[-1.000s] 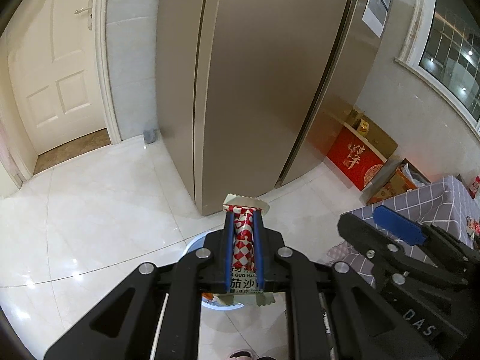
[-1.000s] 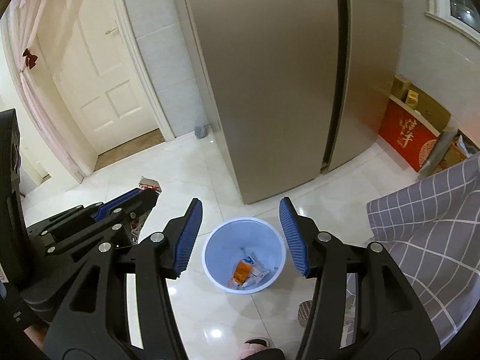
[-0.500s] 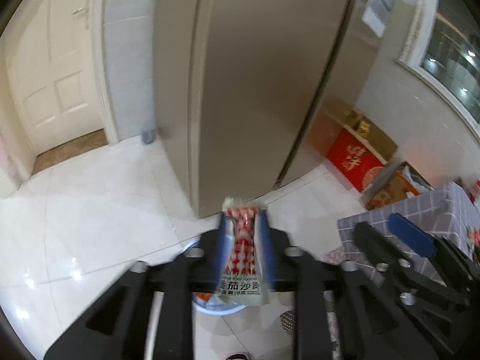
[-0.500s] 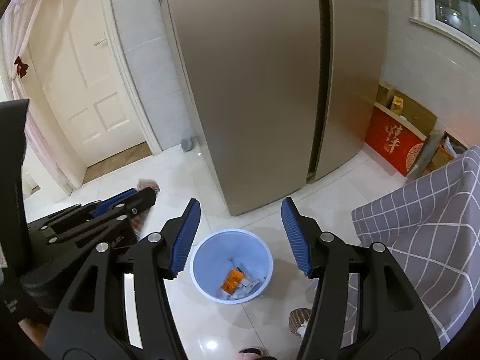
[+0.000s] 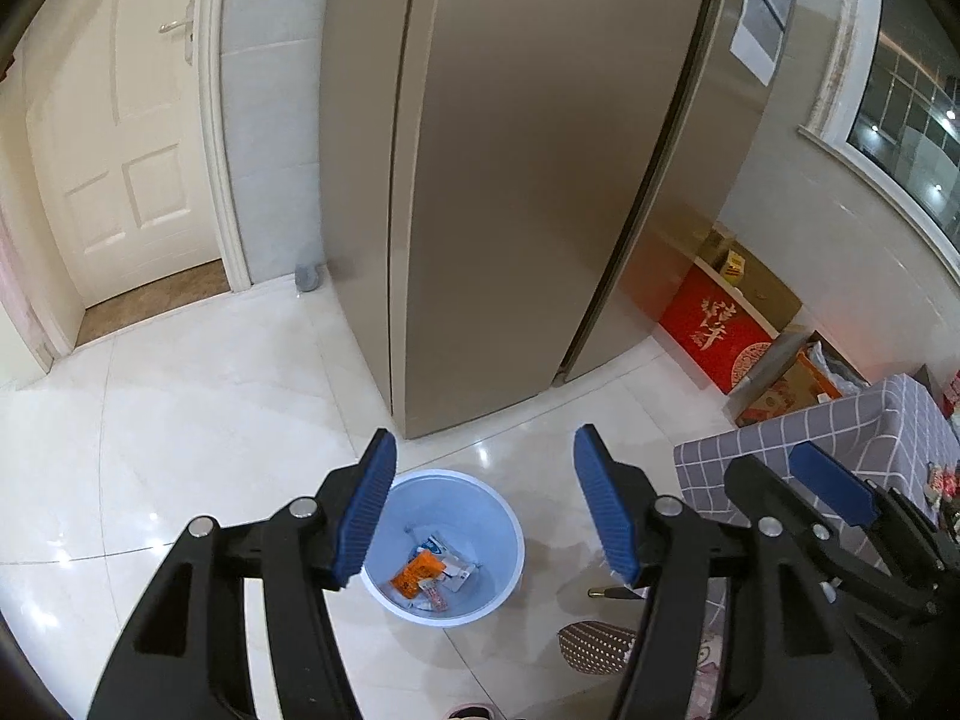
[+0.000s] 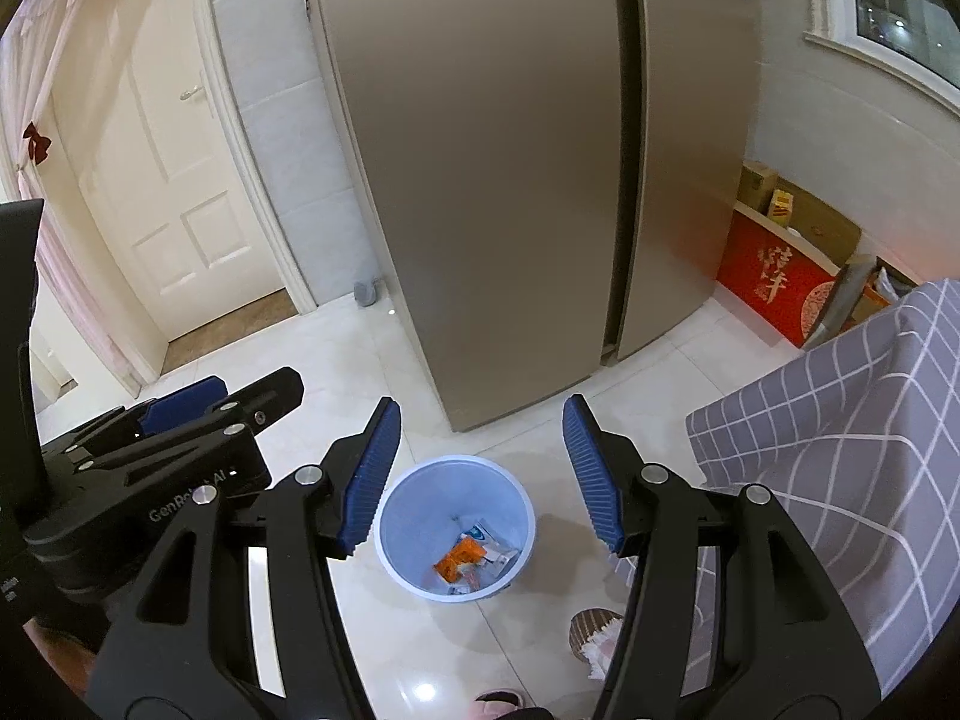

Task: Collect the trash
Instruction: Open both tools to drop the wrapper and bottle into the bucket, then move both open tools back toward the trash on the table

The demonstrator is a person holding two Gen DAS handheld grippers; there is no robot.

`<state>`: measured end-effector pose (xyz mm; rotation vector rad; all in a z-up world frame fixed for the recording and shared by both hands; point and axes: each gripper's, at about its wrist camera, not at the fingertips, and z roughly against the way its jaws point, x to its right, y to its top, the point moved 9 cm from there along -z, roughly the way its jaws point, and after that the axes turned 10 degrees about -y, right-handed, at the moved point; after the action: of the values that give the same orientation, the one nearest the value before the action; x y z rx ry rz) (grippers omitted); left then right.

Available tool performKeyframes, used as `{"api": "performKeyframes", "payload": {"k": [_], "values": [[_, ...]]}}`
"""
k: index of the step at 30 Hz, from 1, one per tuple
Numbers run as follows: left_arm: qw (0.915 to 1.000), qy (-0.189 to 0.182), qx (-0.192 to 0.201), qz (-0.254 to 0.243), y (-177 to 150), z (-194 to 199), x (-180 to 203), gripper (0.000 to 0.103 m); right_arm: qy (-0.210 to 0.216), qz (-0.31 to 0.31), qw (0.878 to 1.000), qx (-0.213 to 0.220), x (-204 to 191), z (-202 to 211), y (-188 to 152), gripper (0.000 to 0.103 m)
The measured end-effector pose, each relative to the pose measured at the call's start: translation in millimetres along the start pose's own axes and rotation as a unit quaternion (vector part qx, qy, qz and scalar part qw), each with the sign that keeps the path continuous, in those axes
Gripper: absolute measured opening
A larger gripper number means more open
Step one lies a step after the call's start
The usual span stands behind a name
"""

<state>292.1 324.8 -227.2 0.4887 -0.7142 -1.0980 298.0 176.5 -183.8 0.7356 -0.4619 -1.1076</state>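
Note:
A light blue trash bin [image 5: 504,531] stands on the white floor below both grippers; it also shows in the right wrist view [image 6: 408,501]. Several wrappers lie in it, among them an orange one [image 5: 415,576] and a red-and-white sachet [image 5: 437,595]. My left gripper [image 5: 485,507] is open and empty, high above the bin. My right gripper [image 6: 477,474] is open and empty too, also above the bin. The left gripper shows at the left of the right wrist view [image 6: 180,420].
A tall bronze fridge [image 5: 510,180] stands behind the bin. A table with a grey checked cloth [image 6: 840,420] is at the right, with a red box [image 5: 714,330] and cartons beyond it. A white door [image 5: 120,138] is at the back left. Slippers [image 5: 594,648] lie near the bin.
My left gripper opened and let go of the red-and-white sachet, which now lies in the bin. The right gripper stayed open above the bin.

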Motion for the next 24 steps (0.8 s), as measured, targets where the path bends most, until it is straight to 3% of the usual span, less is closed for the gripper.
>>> {"api": "performKeyframes", "payload": {"k": [5,13,24], "values": [[0.9998,-0.014,0.005,-0.012,-0.7,12.0,24.5,0.061,-0.012,-0.002,1.000,0.008,19.0,20.2,-0.2,0.058],[0.9963,-0.053,0.011,-0.067,-13.4,36.9,111.0,0.061,-0.052,-0.035,0.998,0.027,93.5,71.5,-5.7,0.060],[0.9784,-0.124,-0.010,-0.165,-61.1,49.2,261.0,0.062,-0.134,-0.096,0.985,0.040,231.2,144.7,-48.6,0.061]]}}
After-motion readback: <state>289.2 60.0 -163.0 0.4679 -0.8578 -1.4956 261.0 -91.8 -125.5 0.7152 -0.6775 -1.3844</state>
